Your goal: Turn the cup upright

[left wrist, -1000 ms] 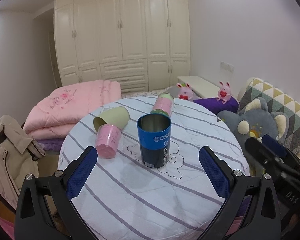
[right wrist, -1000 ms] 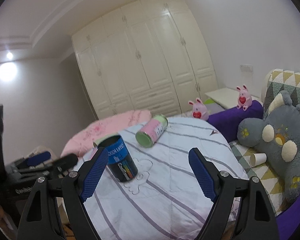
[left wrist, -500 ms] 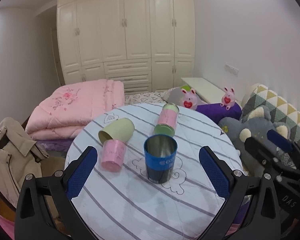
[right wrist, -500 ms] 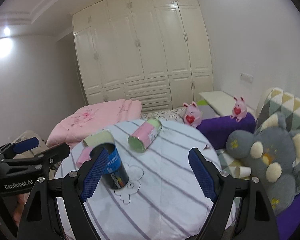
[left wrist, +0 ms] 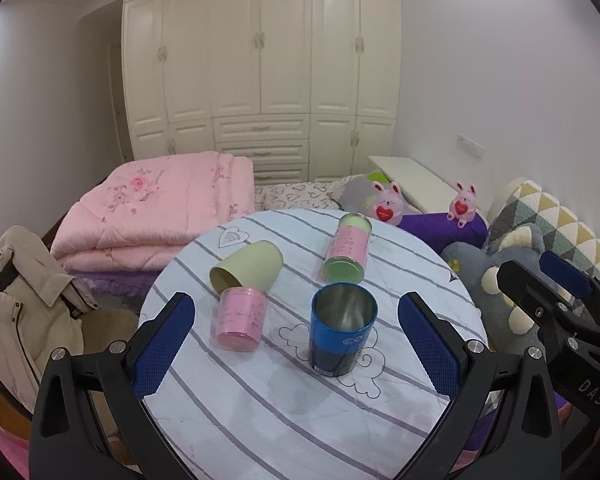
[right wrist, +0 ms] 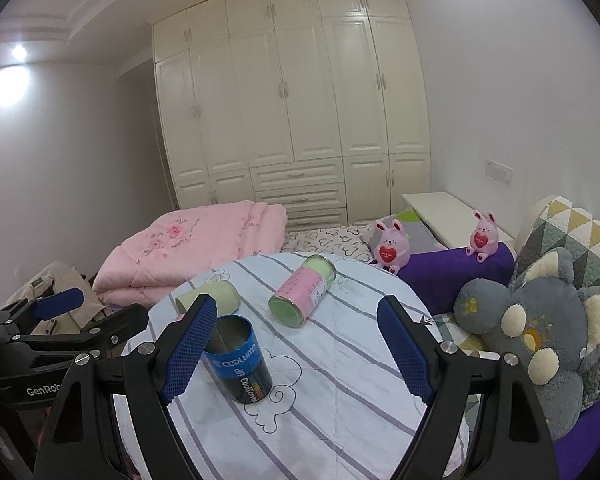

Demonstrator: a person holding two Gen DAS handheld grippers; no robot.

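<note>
Clutter rings the round table (left wrist: 260, 420) in the left wrist view: a pale green cup (left wrist: 246, 266) lies on its side at far left, a pink cup (left wrist: 240, 320) stands mouth-down just in front of it, and a pink-and-green canister (left wrist: 346, 254) lies farther back. The blue cup (left wrist: 342, 334) stands upright near the middle, metal inside showing, its lettering partly turned away. The left gripper (left wrist: 296, 348) is spread wide, holding nothing.

From the right wrist view, the right gripper (right wrist: 296, 348) is also spread wide and empty; its left finger (right wrist: 188, 344) covers part of the blue cup's (right wrist: 238, 364) rim. A grey plush toy (right wrist: 540, 336) sits at right.
</note>
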